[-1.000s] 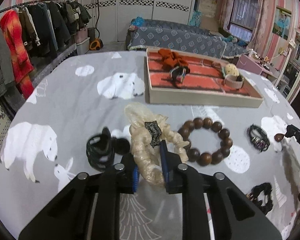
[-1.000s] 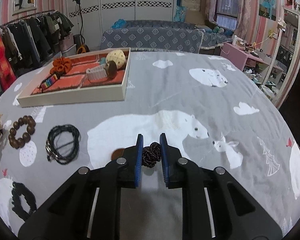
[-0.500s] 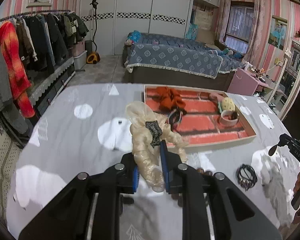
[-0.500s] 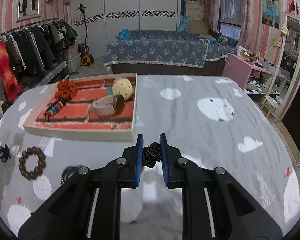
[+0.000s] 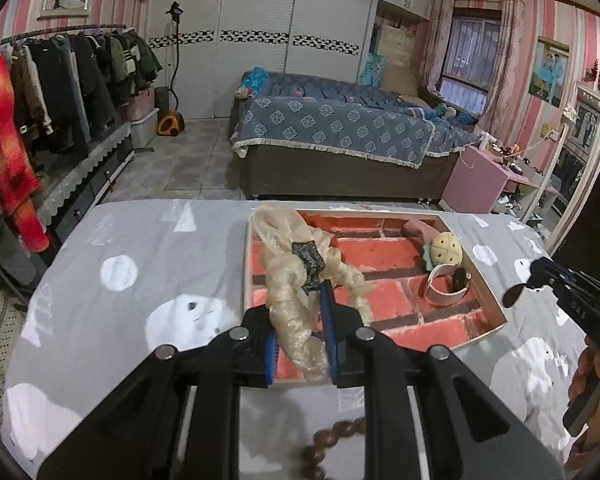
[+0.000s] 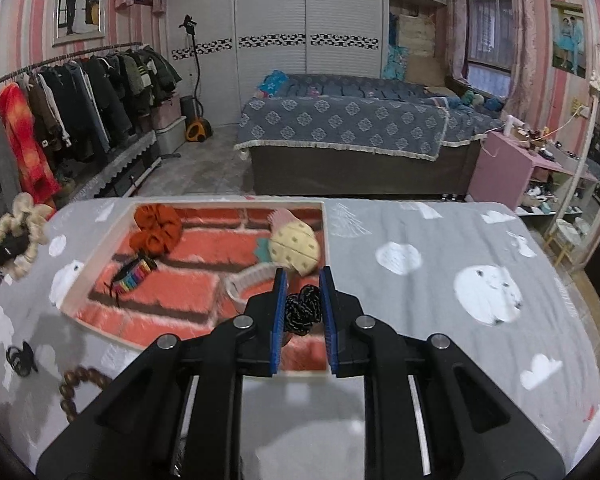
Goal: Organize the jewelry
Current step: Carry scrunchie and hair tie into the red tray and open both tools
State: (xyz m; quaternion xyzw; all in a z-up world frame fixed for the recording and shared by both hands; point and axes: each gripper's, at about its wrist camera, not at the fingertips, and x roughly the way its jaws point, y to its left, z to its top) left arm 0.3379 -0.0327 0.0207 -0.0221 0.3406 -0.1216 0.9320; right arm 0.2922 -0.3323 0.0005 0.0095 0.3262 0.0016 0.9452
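Tilting downward over the tray (image 5: 496,312), both hand-held grippers pinch: left (image 5: 300,328) a cream scrunchie (image 5: 292,280), right (image 6: 302,312) a black cord (image 6: 302,312).

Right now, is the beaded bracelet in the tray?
No, the beaded bracelet lies on the gray cloth, outside the tray's near corner.

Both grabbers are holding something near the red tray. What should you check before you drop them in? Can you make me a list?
1. Left gripper shut on the cream scrunchie: ok.
2. Right gripper shut on the dark cord piece: ok.
3. Scrunchie over the tray: ok.
4. Cord piece over the tray: looks so, near its front edge; cannot tell for sure.
5. Bare tray floor to drop onto: ok.
6. Grippers apart from each other: ok.
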